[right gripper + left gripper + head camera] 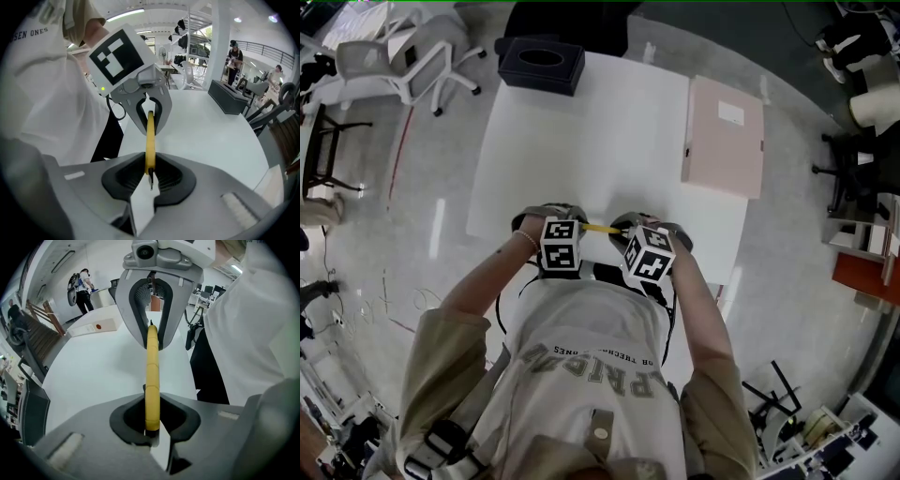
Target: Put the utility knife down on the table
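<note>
White table (pixel 581 122) below me; over its near edge, my left gripper (pixel 151 422) and right gripper (pixel 149 177) each clench one end of the yellow utility knife (pixel 602 228).

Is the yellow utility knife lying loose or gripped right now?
Gripped: left gripper and right gripper are each shut on one end of the utility knife. Whether it touches the table, cannot tell.

**Open middle, crowded edges**

The white table (pixel 581 131) is bare across its middle. A black box (pixel 541 64) blocks the far left corner and a pink case (pixel 724 136) the right edge. At the near edge, the utility knife (pixel 602 228) bridges the left gripper (pixel 151 427) and right gripper (pixel 149 171).
</note>
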The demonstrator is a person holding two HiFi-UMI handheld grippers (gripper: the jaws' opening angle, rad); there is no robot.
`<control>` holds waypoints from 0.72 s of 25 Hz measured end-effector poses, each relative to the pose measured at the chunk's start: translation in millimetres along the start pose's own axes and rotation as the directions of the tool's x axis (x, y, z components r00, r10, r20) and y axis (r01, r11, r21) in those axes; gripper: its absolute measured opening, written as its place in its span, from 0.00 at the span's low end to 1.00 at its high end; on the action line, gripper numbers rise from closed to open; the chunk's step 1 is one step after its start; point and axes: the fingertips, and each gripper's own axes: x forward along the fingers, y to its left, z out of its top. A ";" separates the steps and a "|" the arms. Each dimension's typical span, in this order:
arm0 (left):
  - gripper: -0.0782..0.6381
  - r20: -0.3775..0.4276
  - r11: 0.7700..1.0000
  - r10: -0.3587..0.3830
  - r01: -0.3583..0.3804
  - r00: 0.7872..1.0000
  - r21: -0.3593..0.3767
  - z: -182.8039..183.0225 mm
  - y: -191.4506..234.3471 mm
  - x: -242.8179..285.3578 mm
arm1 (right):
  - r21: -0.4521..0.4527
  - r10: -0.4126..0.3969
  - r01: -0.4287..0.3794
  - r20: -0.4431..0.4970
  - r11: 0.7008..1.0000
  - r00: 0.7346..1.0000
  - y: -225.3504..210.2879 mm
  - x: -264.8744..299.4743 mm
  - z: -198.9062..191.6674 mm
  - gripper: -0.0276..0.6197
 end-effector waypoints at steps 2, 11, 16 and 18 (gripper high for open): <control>0.17 -0.007 1.000 0.005 -0.005 1.000 0.010 0.2 -0.1 1.7 | 0.025 0.020 -0.020 0.005 0.999 1.000 1.2 -0.1 -1.0 0.14; 0.18 -0.042 1.000 0.020 -0.020 0.999 0.004 -4.4 -0.1 7.5 | 0.104 0.076 -0.082 0.064 0.991 0.995 2.4 4.0 -1.7 0.14; 0.19 -0.021 0.999 0.006 -0.007 1.000 -0.037 -5.4 -4.2 9.9 | 0.122 0.101 -0.111 0.084 0.986 0.991 5.7 5.4 -2.4 0.14; 0.19 -0.018 0.999 0.019 -0.020 1.000 -0.030 -4.8 -3.2 10.3 | 0.129 0.109 -0.121 0.096 0.984 0.989 6.2 5.5 -3.0 0.14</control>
